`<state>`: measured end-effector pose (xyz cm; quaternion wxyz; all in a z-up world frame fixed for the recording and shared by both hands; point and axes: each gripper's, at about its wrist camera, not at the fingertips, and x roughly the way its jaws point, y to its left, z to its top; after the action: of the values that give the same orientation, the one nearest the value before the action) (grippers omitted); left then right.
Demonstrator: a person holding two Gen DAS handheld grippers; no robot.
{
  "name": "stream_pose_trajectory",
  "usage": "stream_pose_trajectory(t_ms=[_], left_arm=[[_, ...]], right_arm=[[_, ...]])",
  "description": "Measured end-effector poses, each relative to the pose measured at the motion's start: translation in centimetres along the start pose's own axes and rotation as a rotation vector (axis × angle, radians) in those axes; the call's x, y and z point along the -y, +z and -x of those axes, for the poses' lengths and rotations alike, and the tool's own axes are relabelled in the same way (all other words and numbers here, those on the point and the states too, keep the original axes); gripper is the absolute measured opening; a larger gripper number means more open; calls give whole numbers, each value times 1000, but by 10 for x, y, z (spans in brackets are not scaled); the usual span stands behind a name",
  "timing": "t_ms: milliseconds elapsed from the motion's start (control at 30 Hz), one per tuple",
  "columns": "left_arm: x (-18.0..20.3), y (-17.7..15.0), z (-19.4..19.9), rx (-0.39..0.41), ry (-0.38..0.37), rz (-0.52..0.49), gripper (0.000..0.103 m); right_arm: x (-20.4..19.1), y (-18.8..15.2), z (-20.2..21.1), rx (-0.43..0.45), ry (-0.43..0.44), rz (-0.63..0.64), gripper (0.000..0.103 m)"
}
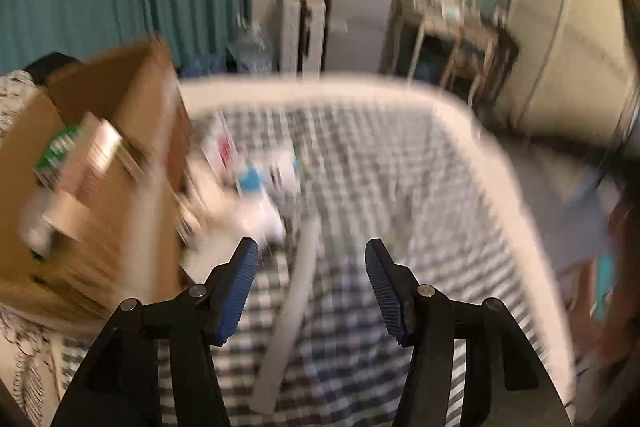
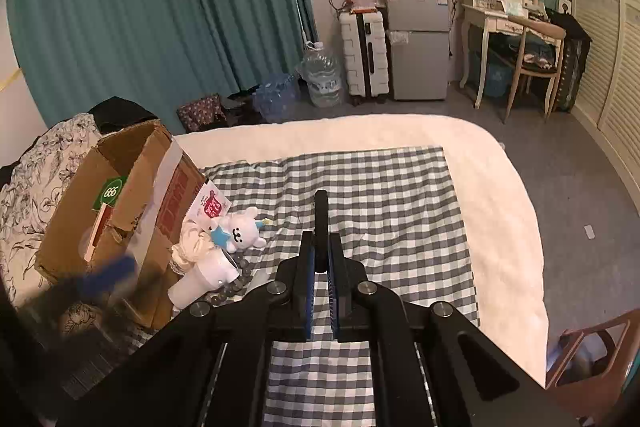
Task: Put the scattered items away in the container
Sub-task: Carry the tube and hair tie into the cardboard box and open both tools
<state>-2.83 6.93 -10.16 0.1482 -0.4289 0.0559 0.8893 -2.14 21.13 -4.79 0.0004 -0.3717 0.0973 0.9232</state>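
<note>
Two grippers worked over a bed spread with a checked cloth (image 2: 384, 195), and the cardboard box (image 2: 120, 203) meant for the clutter sat open at the cloth's left edge.

From the left wrist everything was smeared by blur. The left gripper (image 1: 311, 259) stood with its blue-padded fingers (image 1: 240, 291) spread wide and nothing between them. A pale, long tube-like thing (image 1: 292, 311) lay on the cloth below the gap, slanting up toward the heap of items; what it was I could not tell. Ahead and to the left sat the box (image 1: 96, 187), with a green-labelled packet (image 1: 56, 151) showing inside it. Just right of the box lay a muddle of white and blue things (image 1: 256, 195).

From the right wrist the picture was sharp. The right gripper (image 2: 321, 255) was closed tight on a slim dark object (image 2: 321, 227) that stuck up beyond its fingertips. Against the box's near side lay a white plush toy (image 2: 244, 229) with a blue star, a red-and-white sachet (image 2: 210, 205) touching the box wall, a crumpled cream cloth (image 2: 192, 247), a white cup-like thing (image 2: 204, 277) on its side, and a string of grey beads (image 2: 236, 283). The left gripper showed as a dark blue blur (image 2: 108, 275) in front of the box.
</note>
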Motion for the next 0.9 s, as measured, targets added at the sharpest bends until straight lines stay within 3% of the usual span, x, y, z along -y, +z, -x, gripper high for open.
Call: stream_pose_trajectory(t_ms=[100, 300, 367, 400, 433, 467, 533, 633, 900], left_arm=[[9, -15, -31, -90, 15, -26, 58], [-19, -22, -70, -163, 77, 55, 56], [-29, -29, -78, -179, 55, 84, 55], [-27, -30, -76, -163, 46, 76, 46], [-23, -30, -74, -162, 32, 57, 25], [-18, -30, -73, -166, 7, 29, 16], [-6, -30, -67, -149, 32, -43, 9], [5, -23, -44, -92, 13, -89, 9], [-20, 33, 41, 111, -110, 58, 9]], right_arm=[[4, -1, -4, -7, 8, -14, 5], [5, -3, -11, -19, 26, -22, 6], [3, -3, -13, -24, 35, -19, 5], [1, -4, -13, -26, 36, -17, 5], [0, -4, -14, -28, 37, -15, 6], [-1, -5, -14, -31, 40, -13, 5], [-1, -5, -12, -30, 40, -11, 6], [-1, -4, -9, -25, 38, -13, 6], [2, 3, 3, 2, 47, -28, 5]])
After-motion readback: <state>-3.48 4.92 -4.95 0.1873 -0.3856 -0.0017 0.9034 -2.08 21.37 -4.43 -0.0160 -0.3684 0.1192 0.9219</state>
